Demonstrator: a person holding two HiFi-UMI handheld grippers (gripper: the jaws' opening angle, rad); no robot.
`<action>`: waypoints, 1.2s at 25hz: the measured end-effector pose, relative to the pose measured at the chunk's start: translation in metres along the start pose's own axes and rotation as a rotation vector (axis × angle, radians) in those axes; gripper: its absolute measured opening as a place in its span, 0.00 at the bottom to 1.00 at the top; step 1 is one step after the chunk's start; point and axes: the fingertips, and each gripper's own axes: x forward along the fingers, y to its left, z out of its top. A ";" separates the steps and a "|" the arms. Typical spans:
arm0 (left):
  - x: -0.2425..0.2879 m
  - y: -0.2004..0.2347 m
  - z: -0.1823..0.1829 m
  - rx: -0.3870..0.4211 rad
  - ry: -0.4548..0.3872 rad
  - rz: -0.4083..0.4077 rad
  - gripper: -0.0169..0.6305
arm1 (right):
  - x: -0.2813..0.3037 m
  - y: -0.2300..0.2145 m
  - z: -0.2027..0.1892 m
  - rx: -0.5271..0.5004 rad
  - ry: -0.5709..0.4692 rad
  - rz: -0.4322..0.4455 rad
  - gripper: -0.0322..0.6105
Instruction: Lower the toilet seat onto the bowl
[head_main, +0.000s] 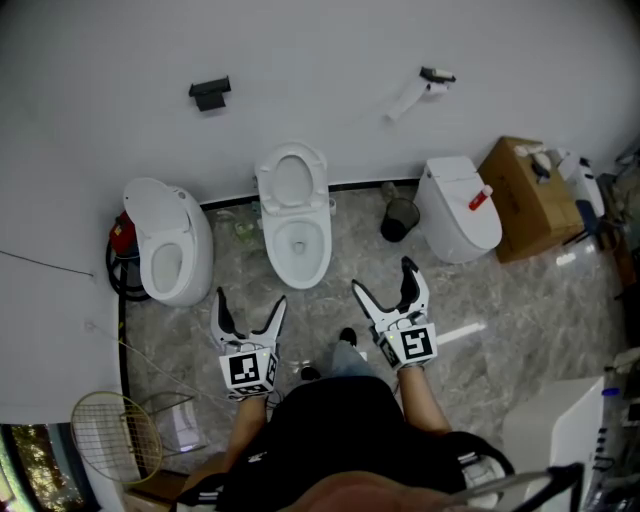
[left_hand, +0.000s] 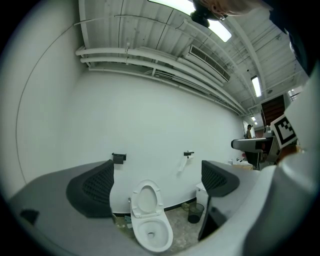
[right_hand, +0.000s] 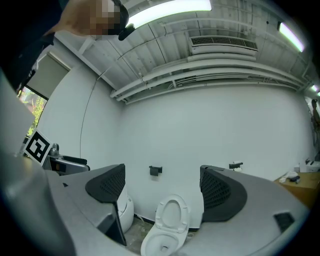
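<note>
Both the left gripper (head_main: 250, 300) and the right gripper (head_main: 382, 277), jaws wide apart and empty, hang just in front of the white ceramic toilet bowl (head_main: 272, 250), whose white oval plastic seat (head_main: 264, 182) stands upright at the bowl's far edge, straight ahead between them and about equally far from each.

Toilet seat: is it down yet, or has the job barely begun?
Nothing looks done: the toilet seat stands upright against the wall, above the bowl. Nothing is in hand; the left gripper and right gripper are open, empty, short of it. Left to do: reach the seat and lower it.

Toilet seat (head_main: 291, 180) behind bowl (head_main: 298, 247), against wall (head_main: 320, 60)
</note>
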 end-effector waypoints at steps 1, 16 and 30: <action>0.002 -0.001 0.000 -0.001 0.000 -0.003 0.84 | 0.001 0.000 0.000 -0.001 -0.002 0.000 0.76; 0.059 0.016 -0.002 0.007 -0.006 0.029 0.84 | 0.067 -0.027 -0.012 0.047 0.000 -0.001 0.76; 0.212 0.019 0.009 0.040 0.015 0.061 0.84 | 0.198 -0.126 -0.028 0.082 -0.012 0.009 0.76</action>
